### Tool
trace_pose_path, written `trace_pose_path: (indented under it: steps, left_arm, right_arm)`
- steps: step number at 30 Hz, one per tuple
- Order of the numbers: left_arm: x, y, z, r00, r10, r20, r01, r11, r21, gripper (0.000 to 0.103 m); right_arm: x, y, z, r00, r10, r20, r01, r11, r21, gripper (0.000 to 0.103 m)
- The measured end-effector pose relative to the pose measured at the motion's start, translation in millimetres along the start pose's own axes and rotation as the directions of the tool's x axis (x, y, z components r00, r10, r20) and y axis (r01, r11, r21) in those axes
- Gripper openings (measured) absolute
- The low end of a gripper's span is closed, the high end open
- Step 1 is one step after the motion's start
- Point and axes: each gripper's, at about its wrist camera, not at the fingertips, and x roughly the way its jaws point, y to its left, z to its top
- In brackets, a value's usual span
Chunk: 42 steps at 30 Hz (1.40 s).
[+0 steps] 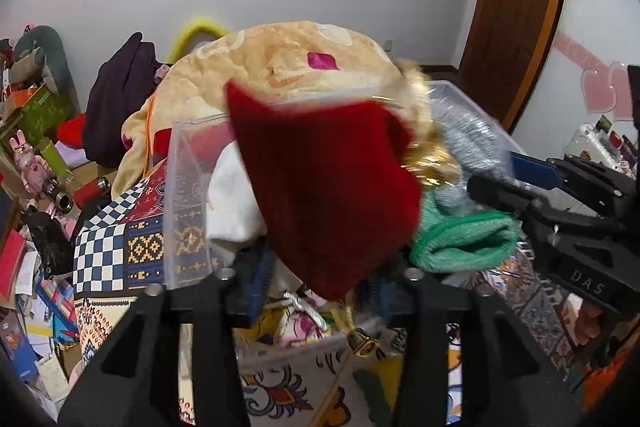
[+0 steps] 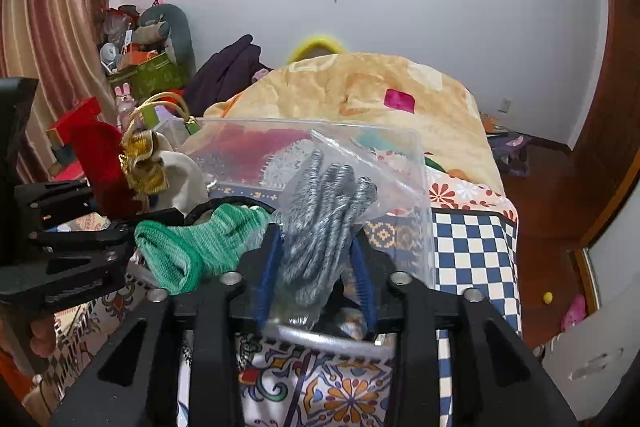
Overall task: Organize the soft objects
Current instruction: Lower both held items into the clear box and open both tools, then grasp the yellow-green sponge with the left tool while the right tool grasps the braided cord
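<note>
Left tongs [image 1: 320, 283] gripping red pouch [image 1: 328, 195], right tongs [image 2: 318, 279] clamping bagged grey knit [image 2: 320, 223]. Both hovering over clear bin [image 2: 420, 187]; next: lowering, releasing inside.

Bed [image 2: 472, 247], patterned patchwork cover; on it: clear plastic bin [image 2: 420, 163], beige blanket heap [image 2: 360, 87].

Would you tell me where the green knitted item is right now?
The green knitted item lies left of the right gripper, beside the bagged grey item, near the clear bin.
</note>
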Motion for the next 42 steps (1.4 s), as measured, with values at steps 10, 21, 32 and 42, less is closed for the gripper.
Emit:
trace_pose_path:
  steps: [10, 21, 32, 42]
  left_arm:
    - [-61.8, -7.4, -7.6, 0.995, 0.014, 0.097, -0.016, 1.0, 0.019, 0.071]
    - [-98.4, -11.4, -31.4, 0.993, -0.012, 0.115, 0.011, 1.0, 0.009, 0.092]
    - [-34.0, -33.1, -86.5, 0.993, -0.086, -0.08, 0.087, 0.996, 0.013, 0.073]
    - [-36.7, -20.5, -99.3, 0.996, -0.067, -0.054, 0.067, 0.998, -0.002, 0.029]
  right_arm:
    - [-37.0, 4.3, -0.5, 0.996, -0.025, 0.082, 0.028, 0.999, -0.036, 0.071]
    - [-77.4, 7.8, -18.9, 0.988, -0.012, 0.153, 0.021, 0.998, -0.06, 0.083]
    - [-40.6, 17.5, -56.6, 1.0, -0.009, 0.01, 0.01, 0.996, -0.089, 0.085]
    - [0.6, 33.2, -53.8, 0.992, 0.081, -0.1, -0.089, 0.993, -0.081, 0.085]
